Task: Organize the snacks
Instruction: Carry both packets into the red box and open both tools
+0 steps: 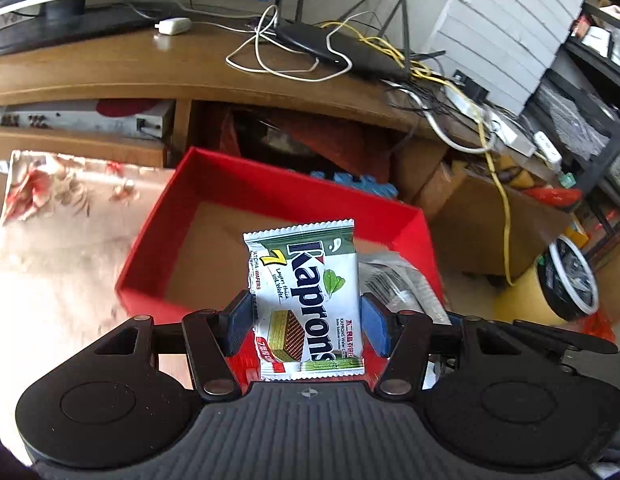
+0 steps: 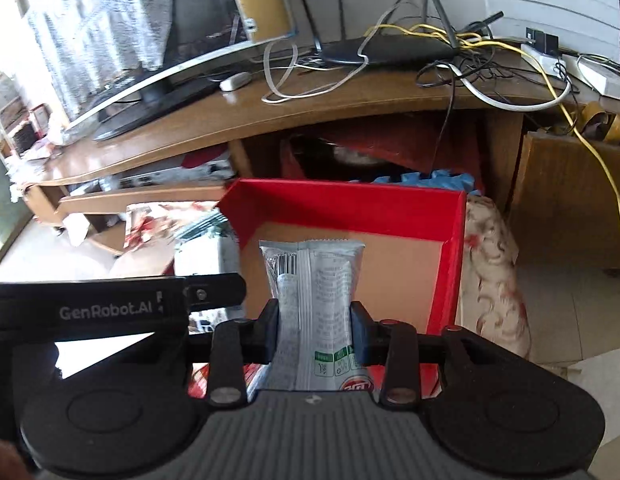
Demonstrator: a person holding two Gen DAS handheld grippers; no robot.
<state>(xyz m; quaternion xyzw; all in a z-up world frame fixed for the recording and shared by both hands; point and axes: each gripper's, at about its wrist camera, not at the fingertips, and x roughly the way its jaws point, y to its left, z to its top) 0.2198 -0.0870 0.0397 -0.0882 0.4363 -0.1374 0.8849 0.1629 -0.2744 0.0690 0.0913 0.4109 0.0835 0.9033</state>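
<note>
While your left gripper (image 1: pixel 306 320) pinches the Kaprons wafer packet (image 1: pixel 306 300) and your right gripper (image 2: pixel 314 328) squeezes a crinkly silver packet (image 2: pixel 314 280) over the red box (image 1: pixel 214 184), grip lightly at mid-body: wafers crush.

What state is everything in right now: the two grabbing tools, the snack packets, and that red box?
Left gripper: fingers shut on the Kaprons wafer packet.
Kaprons wafer packet: held, sealed, printed front facing the camera.
Right gripper: fingers shut on the silver snack packet.
Silver snack packet: held, sealed, pinched at the waist, back side showing.
Red box: open, no lid, cardboard floor bare where visible.
</note>
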